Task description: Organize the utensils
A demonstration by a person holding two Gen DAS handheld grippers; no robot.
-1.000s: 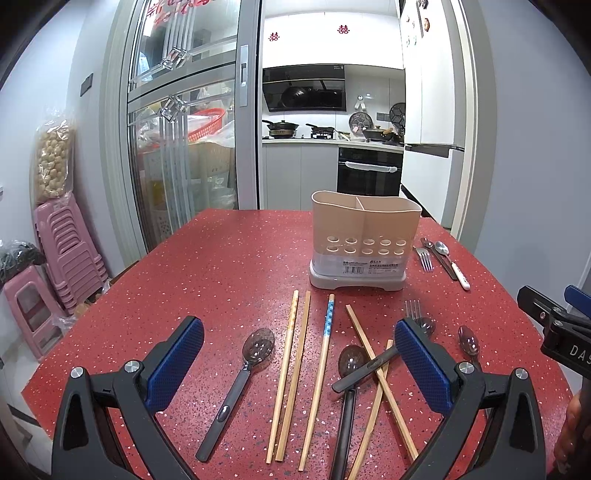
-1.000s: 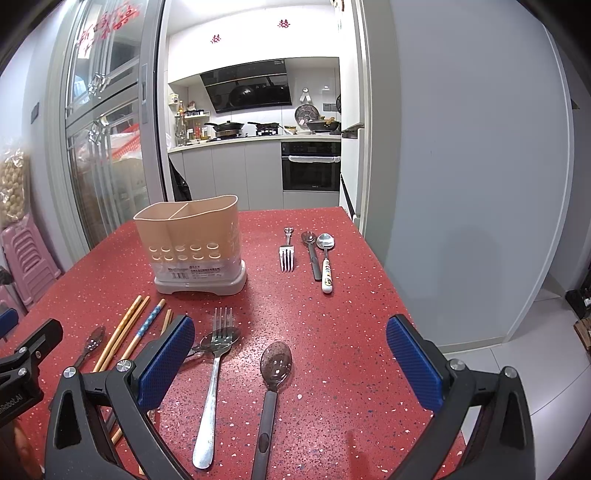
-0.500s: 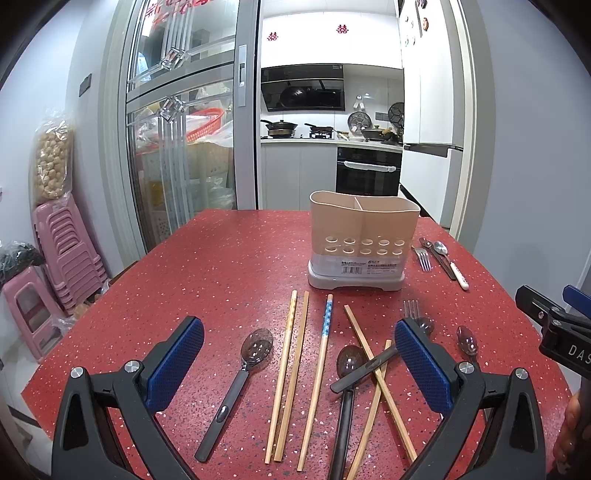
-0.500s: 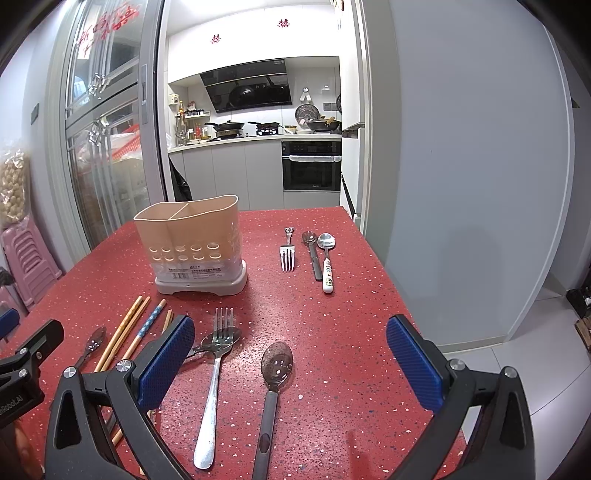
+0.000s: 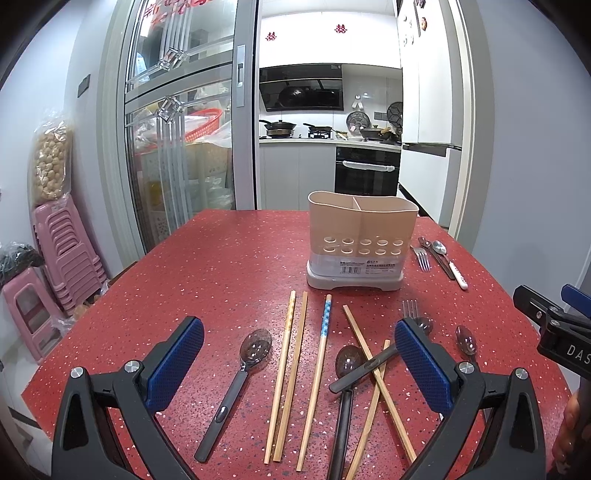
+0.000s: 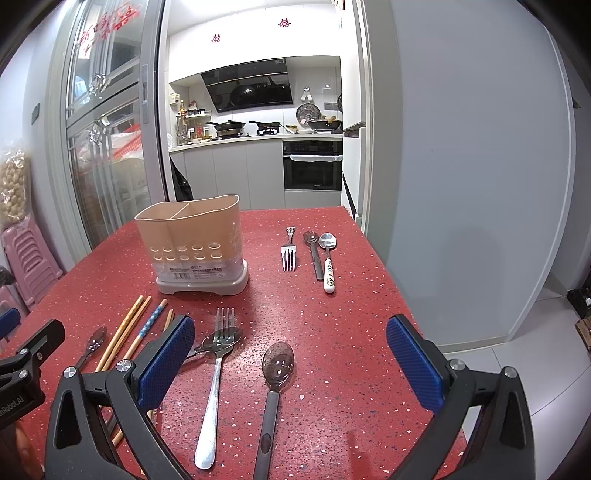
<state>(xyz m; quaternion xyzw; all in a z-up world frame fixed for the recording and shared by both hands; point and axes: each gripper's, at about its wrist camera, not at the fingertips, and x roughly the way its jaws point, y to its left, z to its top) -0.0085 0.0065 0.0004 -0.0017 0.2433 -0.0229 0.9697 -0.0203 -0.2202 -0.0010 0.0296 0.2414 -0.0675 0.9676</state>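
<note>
Across the table (image 5: 229,266) every utensil lies loose, the holder (image 5: 362,236) looks empty, both tongs (image 5: 295,365) (image 6: 291,362) gape wide, unladen.

Utensil holder (image 5: 360,240) marginally lower in left view; otherwise no change.

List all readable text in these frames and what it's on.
"DAS", cut off by the frame edge: right tongs.
"nRobot.AI", start cut off: left tongs.
Barcode label on holder: print too small to read.
Red signs on cabinets: double-happiness character.
Red lettering on glass door: not legible.
</note>
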